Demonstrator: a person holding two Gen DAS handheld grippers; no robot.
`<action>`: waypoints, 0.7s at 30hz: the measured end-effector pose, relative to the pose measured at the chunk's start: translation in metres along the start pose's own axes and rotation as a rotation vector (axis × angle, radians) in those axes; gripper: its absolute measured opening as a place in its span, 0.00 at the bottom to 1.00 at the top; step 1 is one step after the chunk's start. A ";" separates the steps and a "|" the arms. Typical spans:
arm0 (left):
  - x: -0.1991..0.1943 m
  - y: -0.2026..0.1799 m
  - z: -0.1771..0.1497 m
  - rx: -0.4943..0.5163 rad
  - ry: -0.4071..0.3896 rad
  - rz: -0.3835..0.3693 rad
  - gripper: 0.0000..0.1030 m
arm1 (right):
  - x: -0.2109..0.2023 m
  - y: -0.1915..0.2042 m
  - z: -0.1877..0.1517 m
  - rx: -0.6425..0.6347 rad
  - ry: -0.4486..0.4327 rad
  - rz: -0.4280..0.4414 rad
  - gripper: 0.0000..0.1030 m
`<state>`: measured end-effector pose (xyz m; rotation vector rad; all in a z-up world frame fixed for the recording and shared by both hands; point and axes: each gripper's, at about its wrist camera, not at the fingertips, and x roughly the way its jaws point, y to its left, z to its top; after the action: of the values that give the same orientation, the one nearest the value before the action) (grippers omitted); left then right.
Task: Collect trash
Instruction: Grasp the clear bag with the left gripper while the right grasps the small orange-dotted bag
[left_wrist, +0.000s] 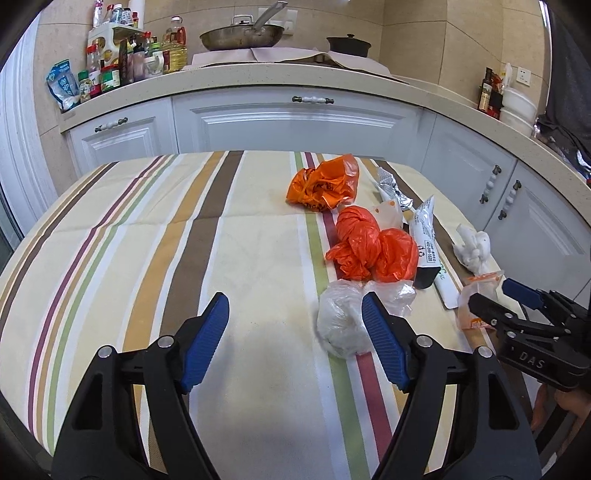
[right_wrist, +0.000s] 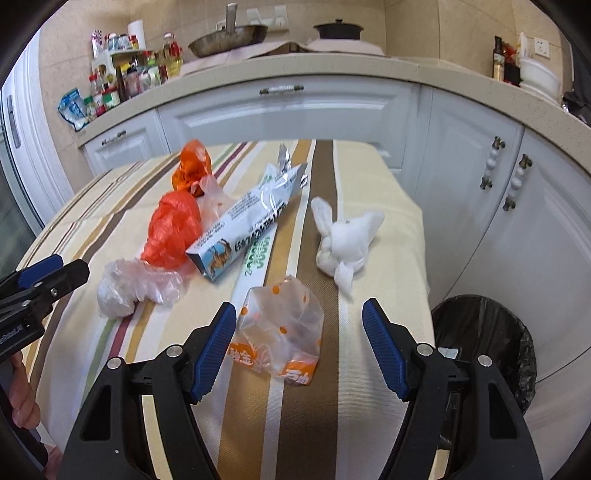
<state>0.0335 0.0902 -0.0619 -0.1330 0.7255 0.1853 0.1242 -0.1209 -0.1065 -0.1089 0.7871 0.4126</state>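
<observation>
A: Left cam, what's the trash like?

B: Pile on the striped tablecloth (left_wrist: 155, 236), right of centre. Crumpled clear bag (left_wrist: 341, 325) nearest me, w/ two knotted orange bags (left_wrist: 369, 247) behind it, a looser orange bag (left_wrist: 325, 184) further back, and a white wrapper (left_wrist: 428, 236) beside them. My left gripper (left_wrist: 295, 317) is spread wide, nothing between the pads; the right pad is in front of the clear bag's edge, can't tell if touching.

A: Right cam?

B: Clear bag w/ orange dots (right_wrist: 280, 328) lies on the brown stripe, just ahead of my right gripper (right_wrist: 299, 317). Jaws wide, empty; the left pad overlaps the bag's edge, contact unclear. Knotted white bag (right_wrist: 345, 243) beyond, long printed box (right_wrist: 251, 229) to its left. Bin w/ black liner (right_wrist: 484, 343) sits on the floor off the table's right edge.
</observation>
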 end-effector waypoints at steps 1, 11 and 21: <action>0.000 0.000 0.000 0.001 0.001 -0.008 0.71 | 0.001 0.001 0.000 -0.002 0.007 0.000 0.66; 0.005 -0.014 -0.007 0.018 0.023 -0.052 0.71 | -0.002 0.004 -0.004 -0.028 0.001 0.019 0.46; 0.026 -0.032 -0.008 0.046 0.055 -0.039 0.79 | -0.019 -0.011 -0.005 -0.001 -0.051 0.013 0.46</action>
<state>0.0543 0.0604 -0.0829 -0.1092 0.7811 0.1278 0.1128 -0.1386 -0.0973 -0.0937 0.7378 0.4261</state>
